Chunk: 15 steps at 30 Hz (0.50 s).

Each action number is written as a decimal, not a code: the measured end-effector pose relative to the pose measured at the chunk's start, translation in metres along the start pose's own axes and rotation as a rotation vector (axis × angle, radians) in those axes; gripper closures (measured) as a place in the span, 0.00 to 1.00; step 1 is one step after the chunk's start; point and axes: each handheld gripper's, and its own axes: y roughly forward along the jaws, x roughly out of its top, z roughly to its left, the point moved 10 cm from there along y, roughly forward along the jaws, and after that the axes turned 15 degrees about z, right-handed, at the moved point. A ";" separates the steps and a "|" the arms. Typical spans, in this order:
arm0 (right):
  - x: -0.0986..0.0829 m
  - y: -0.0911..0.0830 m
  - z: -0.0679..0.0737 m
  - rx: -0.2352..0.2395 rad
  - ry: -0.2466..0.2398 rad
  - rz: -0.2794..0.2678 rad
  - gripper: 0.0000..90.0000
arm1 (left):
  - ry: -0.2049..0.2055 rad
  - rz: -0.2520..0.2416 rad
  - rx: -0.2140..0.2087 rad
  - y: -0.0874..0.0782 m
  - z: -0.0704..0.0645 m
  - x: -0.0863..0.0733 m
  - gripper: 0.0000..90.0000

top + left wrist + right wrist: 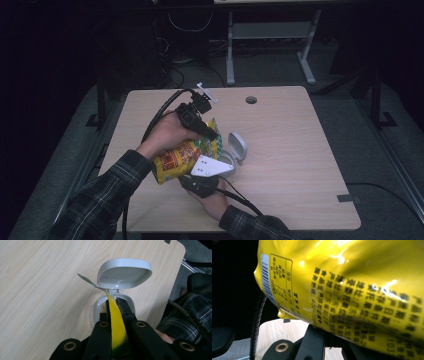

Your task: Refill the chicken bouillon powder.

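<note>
1. Snack bag at centre-left of frame, held above the table, over open grey container.
2. Left gripper clenched on bag edge; right gripper grip: can't tell.
3. Pouring looks unfinished.

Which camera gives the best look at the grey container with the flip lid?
The left gripper view: the grey container sits just past the jaws, lid raised, its opening facing the camera. The high view shows it small and partly hidden beside the snack bag. In the right gripper view, the bag blocks it.
</note>
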 end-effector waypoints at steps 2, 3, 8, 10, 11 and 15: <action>0.000 0.000 0.000 0.000 0.000 0.000 1.00 | 0.000 0.001 0.000 0.000 0.000 0.000 1.00; 0.000 0.000 0.000 0.000 0.000 0.000 1.00 | 0.000 0.001 0.000 0.000 0.000 0.000 1.00; 0.000 0.000 0.000 0.001 0.002 -0.001 1.00 | 0.001 0.003 0.001 0.000 0.000 0.000 1.00; 0.000 0.000 0.000 0.000 0.001 -0.001 1.00 | 0.000 0.001 0.001 0.000 0.000 0.001 1.00; 0.000 0.000 0.000 0.000 0.000 -0.001 1.00 | 0.001 0.002 0.002 0.000 0.000 0.001 1.00; 0.001 -0.001 -0.001 0.000 0.001 -0.003 1.00 | 0.002 0.005 0.002 0.000 0.000 0.001 1.00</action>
